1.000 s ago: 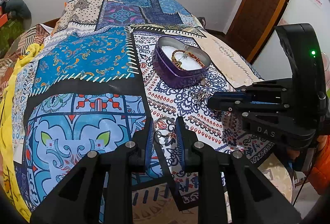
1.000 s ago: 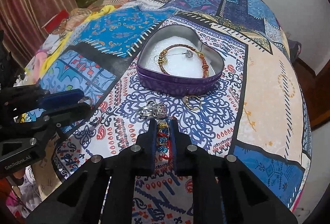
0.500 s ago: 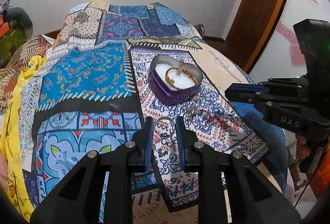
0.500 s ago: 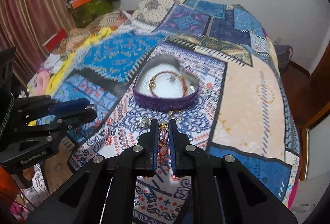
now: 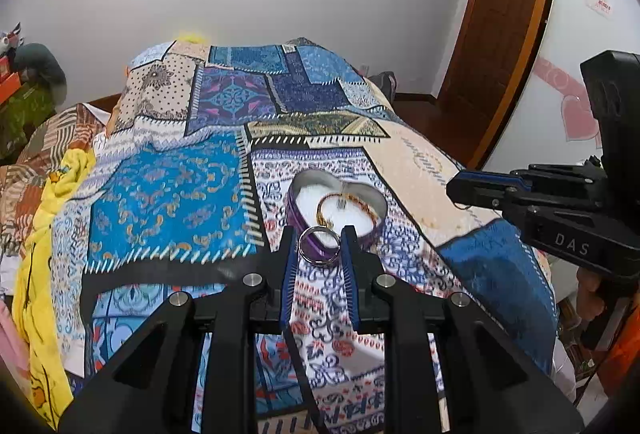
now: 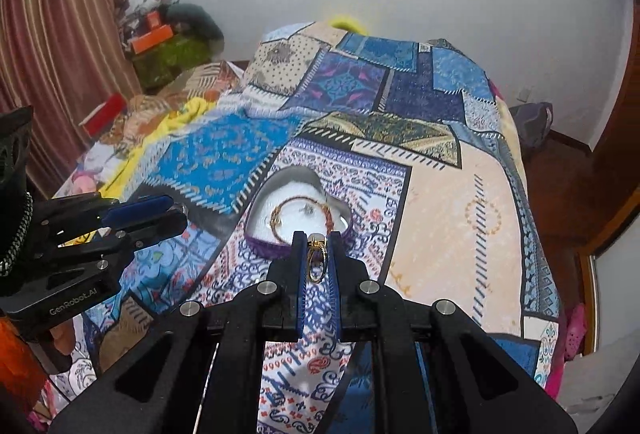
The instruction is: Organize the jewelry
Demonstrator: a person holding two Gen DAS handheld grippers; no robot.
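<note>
The left gripper [image 5: 319,245] is clamped across a silver ring [image 5: 319,245], the band held flat between its blue pads, and the right gripper [image 6: 316,259] is pinched nearly together on a gold ring [image 6: 316,259] held edge-on. Both rings hang in the air above the patterned bedspread [image 5: 172,194], just short of the heart-shaped purple tin [image 5: 298,218], where a bead bracelet [image 5: 347,209] already lies on the white lining.

To finish the step well, I judge each ring should be carried over the tin's near wall one at a time and lowered close to the lining before the pads part, since a ring dropped from height may bounce or roll out. The silver ring is best set beside the bracelet, not on it.

The tin's wall is low but upright, so fingertips must clear it. Open bedspread surrounds the tin on all sides. The two grippers stand well apart, yet they converge on one small opening, so taking turns avoids a knock.
</note>
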